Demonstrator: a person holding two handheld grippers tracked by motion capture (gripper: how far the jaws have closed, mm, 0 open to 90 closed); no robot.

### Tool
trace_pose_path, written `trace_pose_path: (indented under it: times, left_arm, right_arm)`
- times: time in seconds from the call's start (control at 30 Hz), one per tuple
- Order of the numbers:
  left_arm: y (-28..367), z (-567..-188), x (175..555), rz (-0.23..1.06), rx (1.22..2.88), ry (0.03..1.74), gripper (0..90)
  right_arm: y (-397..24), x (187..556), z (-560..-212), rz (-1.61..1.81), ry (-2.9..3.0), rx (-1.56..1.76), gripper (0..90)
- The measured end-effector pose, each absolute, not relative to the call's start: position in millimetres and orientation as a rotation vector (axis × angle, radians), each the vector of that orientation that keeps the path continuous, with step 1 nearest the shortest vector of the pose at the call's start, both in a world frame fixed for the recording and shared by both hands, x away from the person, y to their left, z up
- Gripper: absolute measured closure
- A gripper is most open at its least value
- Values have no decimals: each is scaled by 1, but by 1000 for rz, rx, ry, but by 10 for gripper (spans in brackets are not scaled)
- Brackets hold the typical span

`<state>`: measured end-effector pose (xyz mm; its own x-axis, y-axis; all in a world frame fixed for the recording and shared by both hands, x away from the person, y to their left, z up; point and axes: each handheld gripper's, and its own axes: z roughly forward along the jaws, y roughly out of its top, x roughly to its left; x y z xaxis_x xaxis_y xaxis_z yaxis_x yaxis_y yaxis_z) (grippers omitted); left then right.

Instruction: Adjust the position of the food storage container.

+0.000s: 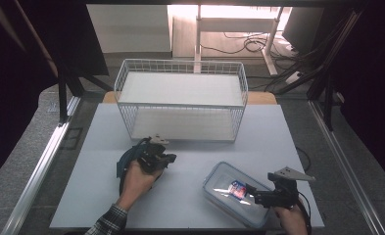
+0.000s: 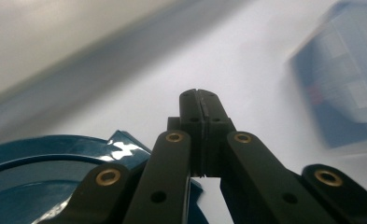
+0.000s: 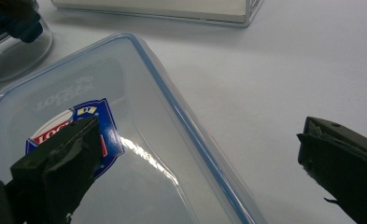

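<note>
The left gripper (image 1: 166, 157) hovered over the worktop (image 1: 190, 196), just in front of the wire basket (image 1: 180, 98), its fingers (image 2: 200, 100) clenched together with nothing between them. In the left gripper view a blue lid (image 2: 41, 163) lay just beside and below the jaws — whether the hand (image 1: 136, 178) held it, I could not tell.

The box (image 1: 234, 193), a clear container with a blue-rimmed lid and a red-and-blue label (image 3: 104, 130), sat on the worktop at the near right, well apart from the basket. The right gripper (image 1: 252, 192) hung over it, fingers (image 3: 64, 158) released — one above the label, the other past the box's edge, neither pressing on it.
</note>
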<state>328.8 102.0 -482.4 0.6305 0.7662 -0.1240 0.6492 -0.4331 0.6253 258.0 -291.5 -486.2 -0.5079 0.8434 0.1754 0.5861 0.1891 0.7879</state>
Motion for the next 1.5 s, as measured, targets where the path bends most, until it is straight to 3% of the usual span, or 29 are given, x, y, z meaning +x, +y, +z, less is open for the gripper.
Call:
trace_pose_path:
  times: [0.27,0.5,0.73,0.83,0.93,1.07,1.23,1.33,1.5]
  left_arm:
    - [104,-482,325,350,2253,1086,900]
    - [145,-485,320,395,2222,1167,900]
    - [174,-486,312,386,2186,1224,900]
    - [171,-487,309,273,2190,1225,900]
    - [167,-487,306,334,2203,1226,900]
    - [169,-486,302,350,2196,1218,900]
    - [172,-487,300,366,2206,1212,900]
    - [179,-487,297,379,2205,1222,900]
    - [200,-488,293,387,2182,1263,900]
  right_arm:
    - [-294,257,-485,1209,2171,1350,5]
    - [-298,255,-482,1194,2170,1364,5]
    - [-306,246,-475,1165,2170,1373,0]
    - [-315,239,-472,1200,2215,1372,3]
    - [-322,232,-469,1202,2224,1392,108]
    - [-328,221,-465,1178,2252,1384,396]
    - [-333,211,-462,1123,2292,1335,625]
    - [-338,208,-459,1150,2302,1334,721]
    - [-340,200,-459,1113,2337,1319,793]
